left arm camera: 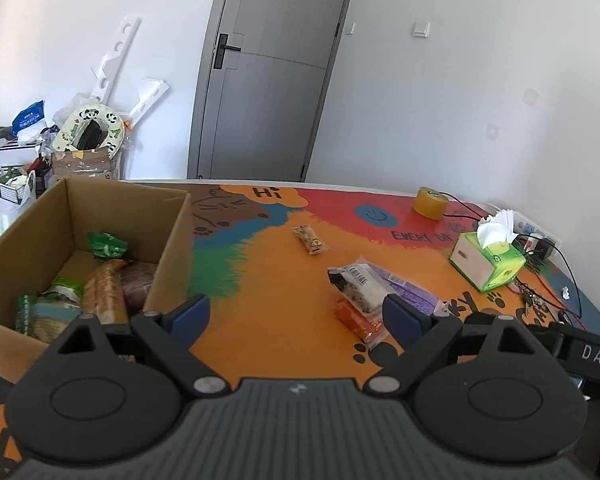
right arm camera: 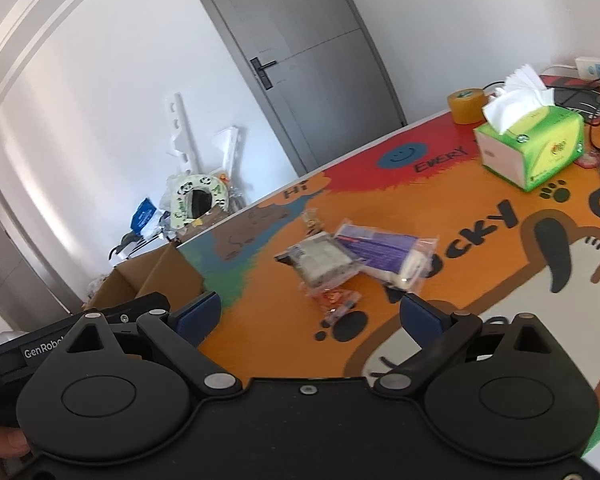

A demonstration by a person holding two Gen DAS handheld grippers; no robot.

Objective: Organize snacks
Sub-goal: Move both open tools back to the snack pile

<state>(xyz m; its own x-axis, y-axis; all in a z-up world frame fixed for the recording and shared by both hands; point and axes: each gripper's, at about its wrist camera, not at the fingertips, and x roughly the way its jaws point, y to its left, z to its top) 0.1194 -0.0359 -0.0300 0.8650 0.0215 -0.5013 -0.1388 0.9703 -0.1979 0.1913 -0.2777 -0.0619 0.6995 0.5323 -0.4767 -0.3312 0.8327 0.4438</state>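
Left gripper (left arm camera: pixel 298 312) and right gripper (right arm camera: pixel 310 314) both spread wide, empty. Snack packets (left arm camera: pixel 374 300) heaped mid-tabletop (left arm camera: pixel 268 320); small bar (left arm camera: pixel 311 239) toward far edge. Cardboard box (left arm camera: pixel 168 248) at left edge holds snacks.

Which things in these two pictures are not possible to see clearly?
- Cardboard box, left wrist view: its near wall and the left gripper hide the lower snacks.
- Orange packet, right wrist view: blurred, print unreadable.
- Small snack bar, left wrist view: label too small.
- Cardboard box, right wrist view: inside hidden.
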